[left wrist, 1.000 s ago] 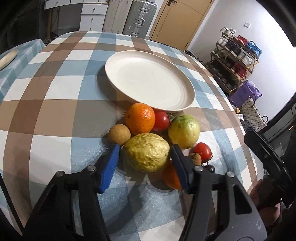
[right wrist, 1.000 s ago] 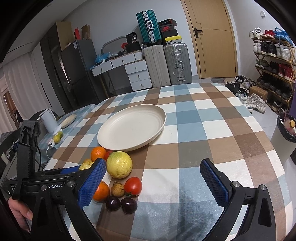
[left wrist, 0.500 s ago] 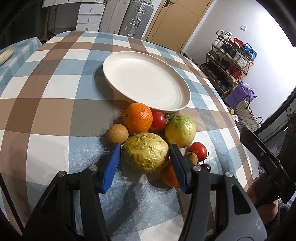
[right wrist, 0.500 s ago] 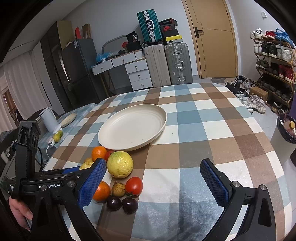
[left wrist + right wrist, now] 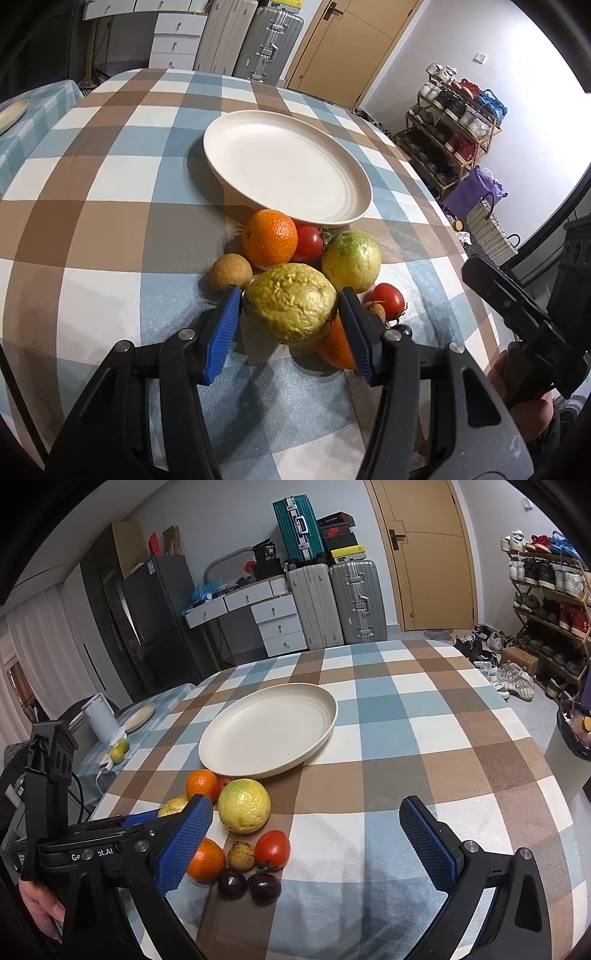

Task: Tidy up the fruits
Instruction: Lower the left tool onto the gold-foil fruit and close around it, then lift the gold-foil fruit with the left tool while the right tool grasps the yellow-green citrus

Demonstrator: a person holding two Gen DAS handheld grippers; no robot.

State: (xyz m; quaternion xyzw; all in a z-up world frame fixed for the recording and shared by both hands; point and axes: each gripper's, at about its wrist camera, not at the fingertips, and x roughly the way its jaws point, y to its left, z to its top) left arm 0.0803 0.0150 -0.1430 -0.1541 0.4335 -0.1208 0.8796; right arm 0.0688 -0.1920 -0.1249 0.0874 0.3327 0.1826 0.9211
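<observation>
A pile of fruit lies on the checked tablecloth in front of an empty cream plate [image 5: 291,166] [image 5: 269,731]. My left gripper [image 5: 290,306] is shut on a wrinkled yellow-green fruit [image 5: 291,302], which looks slightly raised above the cloth. Around it lie an orange [image 5: 269,238], a red tomato [image 5: 308,242], a smooth yellow-green fruit [image 5: 351,260] [image 5: 243,805], a small brown fruit [image 5: 231,273], a second tomato [image 5: 388,301] and another orange [image 5: 207,860]. My right gripper [image 5: 306,845] is open and empty to the right of the pile.
Two dark purple fruits [image 5: 247,884] lie at the near edge of the pile. The table's right edge drops toward a shoe rack [image 5: 454,122]. Suitcases [image 5: 332,602] and drawers stand behind the table. A side table with a small plate [image 5: 140,714] stands at the left.
My left gripper's fingers have closed in on the wrinkled fruit and it has risen slightly. The right gripper has hardly moved.
</observation>
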